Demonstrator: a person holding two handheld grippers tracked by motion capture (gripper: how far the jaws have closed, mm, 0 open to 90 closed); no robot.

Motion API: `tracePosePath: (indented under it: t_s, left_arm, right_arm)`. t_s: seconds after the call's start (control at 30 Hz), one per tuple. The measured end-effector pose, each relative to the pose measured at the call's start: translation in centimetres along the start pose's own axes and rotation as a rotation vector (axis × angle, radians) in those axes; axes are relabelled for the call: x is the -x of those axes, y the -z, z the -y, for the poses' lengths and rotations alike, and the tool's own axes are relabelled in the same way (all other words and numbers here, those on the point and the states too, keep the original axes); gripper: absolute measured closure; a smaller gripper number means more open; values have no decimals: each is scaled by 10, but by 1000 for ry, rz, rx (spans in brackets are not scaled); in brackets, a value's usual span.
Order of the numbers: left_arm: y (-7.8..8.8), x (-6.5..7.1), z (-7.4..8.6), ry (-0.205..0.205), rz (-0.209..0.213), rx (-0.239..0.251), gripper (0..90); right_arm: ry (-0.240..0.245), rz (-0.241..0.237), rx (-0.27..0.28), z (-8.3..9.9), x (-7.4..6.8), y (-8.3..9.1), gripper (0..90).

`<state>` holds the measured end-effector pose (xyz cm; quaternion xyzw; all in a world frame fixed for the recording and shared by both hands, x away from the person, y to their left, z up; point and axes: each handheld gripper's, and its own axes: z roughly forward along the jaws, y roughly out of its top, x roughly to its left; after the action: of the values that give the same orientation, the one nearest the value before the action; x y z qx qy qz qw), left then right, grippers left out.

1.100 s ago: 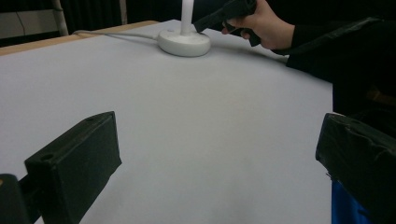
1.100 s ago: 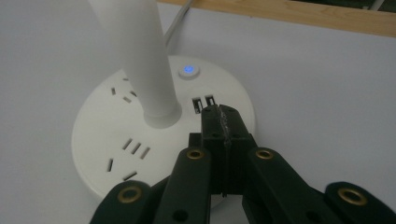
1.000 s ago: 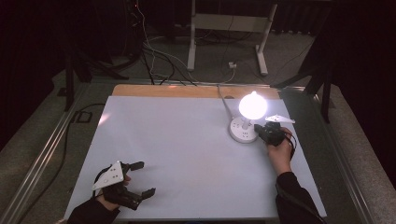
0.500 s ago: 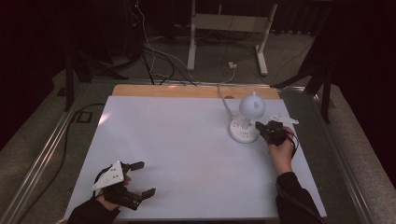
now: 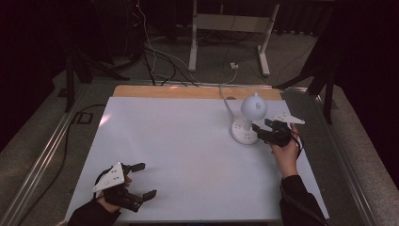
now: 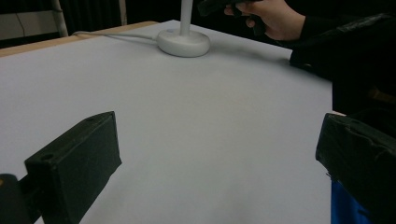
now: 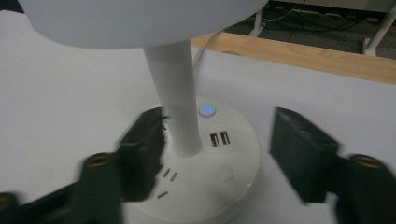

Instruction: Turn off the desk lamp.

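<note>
The lamp stands unlit at about two o'clock on the white table, its round base flat on the surface and its cord trailing off toward twelve o'clock, to the wooden strip at the far edge. The right gripper hovers just beside the base on its three o'clock side, and its jaws have just been opening: in the right gripper view they stand apart on either side of the lamp's stem, the left one blurred and close against it, the right one well clear. Nothing is pinched between them. A small button glows blue on the base, next to two sockets. Down at seven o'clock the left gripper sits low over the table, jaws spread wide with only bare surface between them, well apart from the lamp.
</note>
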<state>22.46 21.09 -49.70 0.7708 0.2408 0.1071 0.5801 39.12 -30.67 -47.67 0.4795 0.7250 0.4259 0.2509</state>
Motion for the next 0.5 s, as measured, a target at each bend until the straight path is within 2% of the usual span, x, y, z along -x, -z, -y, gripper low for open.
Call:
tracePosePath:
  t_s: [0.03, 0.13, 0.23, 0.37, 0.47, 0.5]
  left_arm:
    - [0, 0, 0, -1, -1, 0, 5]
    - [0, 0, 0, 0, -1, 2, 5]
    - [0, 0, 0, -3, 1, 2, 5]
    - [1, 0, 0, -2, 2, 3, 5]
    - [1, 0, 0, -1, 3, 5, 5]
    - [1, 0, 0, -1, 3, 5, 5]
  right_arm:
    - [3, -2, 1, 1, 0, 1, 282]
    - [-6, -14, 6, 3, 2, 5, 111]
    - [-23, -74, 17, 8, 5, 10, 6]
    - [-23, -111, 18, 13, 5, 17, 0]
    - [21, -106, 33, 18, 1, 22, 0]
    - [20, -117, 38, 20, 0, 24, 0]
